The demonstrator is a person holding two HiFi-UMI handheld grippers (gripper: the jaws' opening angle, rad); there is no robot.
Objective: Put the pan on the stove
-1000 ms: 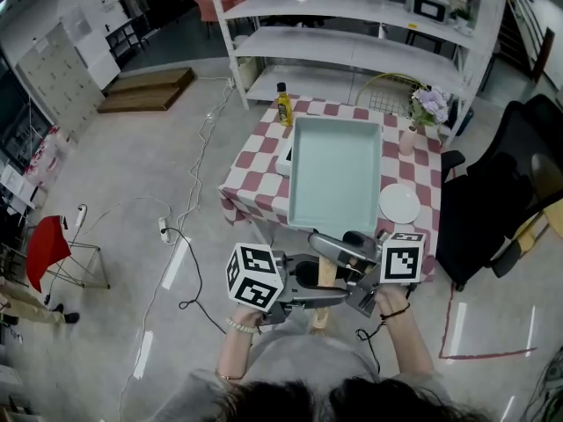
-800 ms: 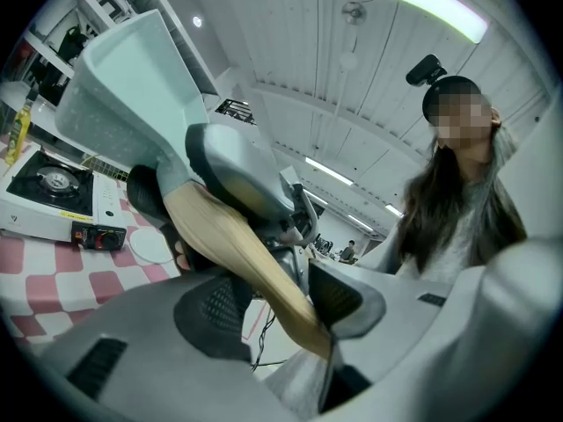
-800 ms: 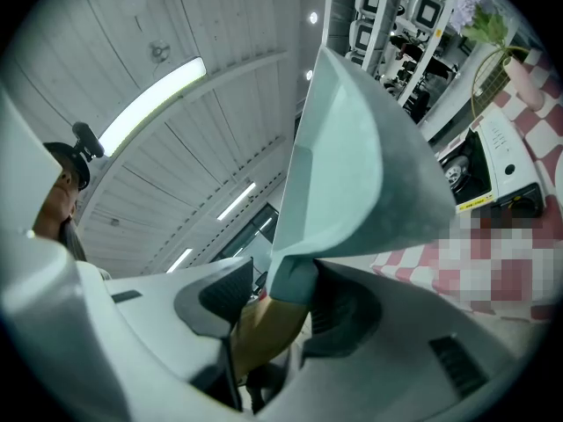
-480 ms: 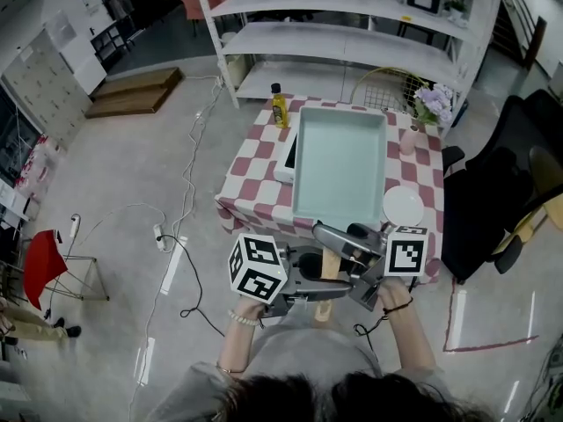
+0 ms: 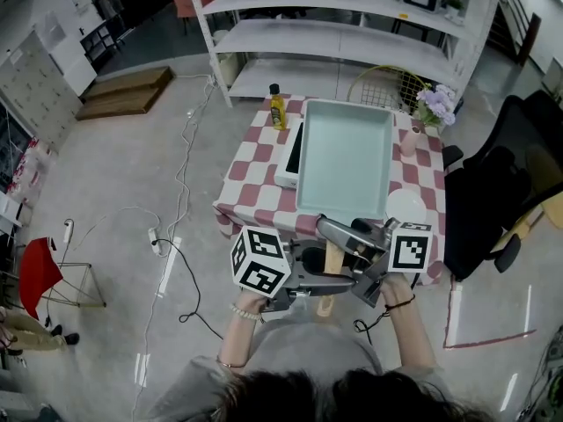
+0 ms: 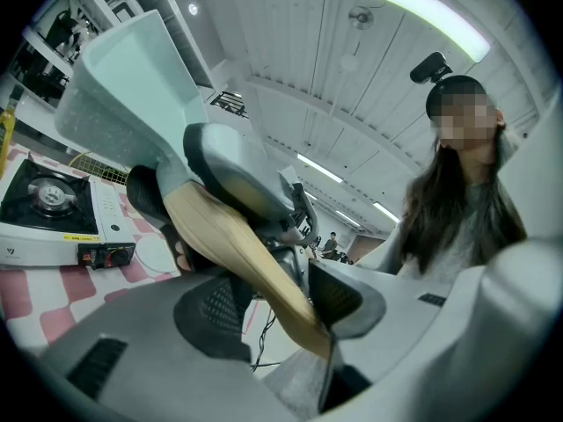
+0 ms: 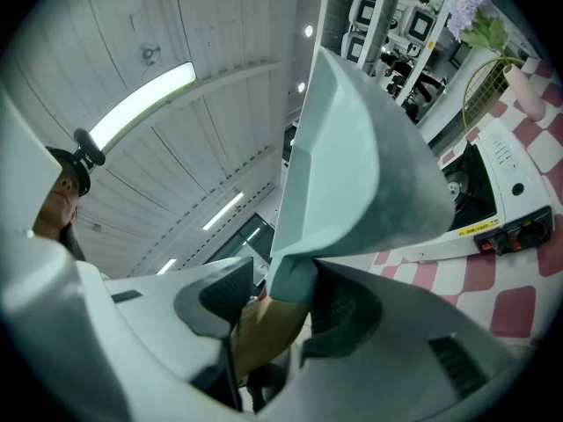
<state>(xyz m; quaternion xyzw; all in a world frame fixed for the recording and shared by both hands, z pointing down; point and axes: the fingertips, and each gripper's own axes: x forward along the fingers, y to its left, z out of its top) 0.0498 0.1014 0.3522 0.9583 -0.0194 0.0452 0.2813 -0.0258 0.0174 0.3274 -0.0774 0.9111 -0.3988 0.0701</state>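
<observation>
A square pale-green pan [image 5: 345, 156] with a wooden handle [image 5: 332, 258] hangs level above the checkered table [image 5: 251, 178], covering most of the white portable stove [image 5: 288, 161]. My left gripper [image 5: 327, 281] comes in from the left and is shut on the handle's near end. My right gripper [image 5: 339, 240] comes in from the right and is shut on the handle close to the pan. In the left gripper view the handle [image 6: 237, 244] runs down between the fingers, with the stove [image 6: 53, 209] on the table below the pan. The right gripper view shows the pan's underside [image 7: 352, 165] over the stove [image 7: 493, 200].
On the table stand a yellow oil bottle [image 5: 277, 105], a white plate [image 5: 405, 205] and a pink vase with flowers [image 5: 429, 105]. A black office chair [image 5: 506, 192] is at the right, white shelving [image 5: 352, 33] behind the table, and cables [image 5: 180, 236] lie on the floor at the left.
The pan, held by both grippers, has drifted slightly right over the table, baring more of the stove's left edge. Both grips look the same.
</observation>
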